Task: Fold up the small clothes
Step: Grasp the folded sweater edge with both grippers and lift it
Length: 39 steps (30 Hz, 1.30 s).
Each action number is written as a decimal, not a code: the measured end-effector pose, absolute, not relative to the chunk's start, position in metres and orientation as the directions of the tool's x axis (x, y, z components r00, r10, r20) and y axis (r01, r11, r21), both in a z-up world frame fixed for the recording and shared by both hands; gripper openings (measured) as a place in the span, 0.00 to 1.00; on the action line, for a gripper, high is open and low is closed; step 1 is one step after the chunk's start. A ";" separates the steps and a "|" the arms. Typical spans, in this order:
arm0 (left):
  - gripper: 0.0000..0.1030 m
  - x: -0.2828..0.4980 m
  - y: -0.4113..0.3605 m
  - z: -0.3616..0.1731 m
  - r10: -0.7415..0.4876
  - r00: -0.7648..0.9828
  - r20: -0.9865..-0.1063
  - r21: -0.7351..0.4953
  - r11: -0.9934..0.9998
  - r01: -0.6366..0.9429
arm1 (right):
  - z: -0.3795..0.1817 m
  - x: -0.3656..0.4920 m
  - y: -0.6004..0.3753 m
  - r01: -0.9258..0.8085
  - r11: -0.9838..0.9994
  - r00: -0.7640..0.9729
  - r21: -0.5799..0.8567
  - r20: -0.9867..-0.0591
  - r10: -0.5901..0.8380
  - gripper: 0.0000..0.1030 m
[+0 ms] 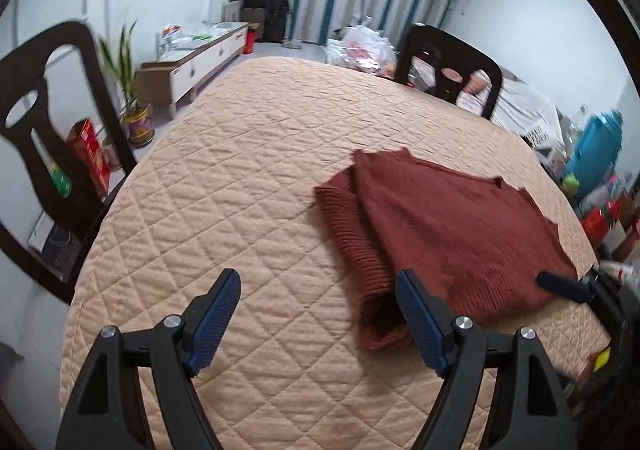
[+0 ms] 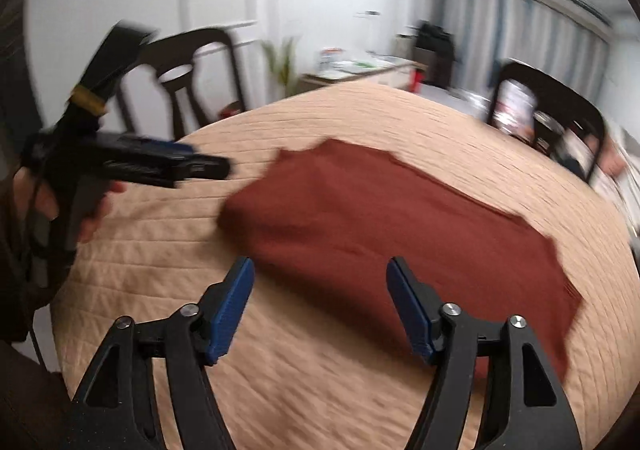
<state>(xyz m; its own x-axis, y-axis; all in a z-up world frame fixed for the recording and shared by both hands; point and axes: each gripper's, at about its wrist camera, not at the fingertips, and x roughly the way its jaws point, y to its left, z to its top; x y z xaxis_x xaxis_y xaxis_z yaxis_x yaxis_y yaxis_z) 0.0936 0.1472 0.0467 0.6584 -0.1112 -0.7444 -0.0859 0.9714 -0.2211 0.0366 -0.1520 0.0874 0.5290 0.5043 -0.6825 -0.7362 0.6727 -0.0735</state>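
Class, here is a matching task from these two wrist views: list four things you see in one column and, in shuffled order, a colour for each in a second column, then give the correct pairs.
Things
1. knitted sweater
2. quilted cover on the table
3. nearest chair in the left wrist view
4. finger pads of the left gripper

Colours
A. blue
B. rust red
C. dark brown
D. peach beige

Pairs: 1-B, 2-D, 3-C, 4-A
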 end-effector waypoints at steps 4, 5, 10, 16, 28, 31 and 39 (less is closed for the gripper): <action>0.79 0.093 0.160 0.049 -0.118 0.682 -0.722 -0.249 0.963 -0.098 | 0.074 0.031 -0.112 -0.789 0.602 0.501 -0.127 -0.699 0.510 0.70; 0.79 0.094 0.161 0.049 -0.116 0.681 -0.723 -0.249 0.963 -0.100 | 0.069 0.032 -0.102 -0.796 0.589 0.494 -0.137 -0.709 0.503 0.70; 0.80 0.104 0.169 0.048 -0.162 0.676 -0.719 -0.284 0.956 -0.073 | 0.051 0.037 -0.078 -0.801 0.568 0.495 -0.190 -0.744 0.449 0.70; 0.82 0.124 0.172 0.036 -0.288 0.633 -0.718 -0.394 0.919 -0.029 | 0.037 0.044 -0.062 -0.773 0.574 0.542 -0.270 -0.750 0.378 0.70; 0.86 0.171 0.165 0.018 -0.409 0.556 -0.724 -0.514 0.857 -0.039 | 0.042 0.050 -0.067 -0.713 0.633 0.610 -0.303 -0.712 0.347 0.11; 0.88 0.178 0.158 0.017 -0.401 0.529 -0.747 -0.502 0.863 -0.055 | 0.046 0.050 -0.070 -0.709 0.642 0.616 -0.292 -0.700 0.361 0.10; 0.87 0.192 0.143 0.017 -0.459 0.498 -0.736 -0.552 0.833 -0.048 | 0.054 0.062 -0.081 -0.711 0.663 0.607 -0.234 -0.679 0.412 0.10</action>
<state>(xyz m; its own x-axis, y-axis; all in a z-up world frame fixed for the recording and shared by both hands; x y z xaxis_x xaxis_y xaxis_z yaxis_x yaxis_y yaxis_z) 0.1917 0.1431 0.0173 0.4984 -0.4586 -0.7357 -0.0484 0.8326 -0.5518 0.0616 -0.0814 0.0541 0.6072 0.4121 -0.6794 -0.7113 0.6630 -0.2336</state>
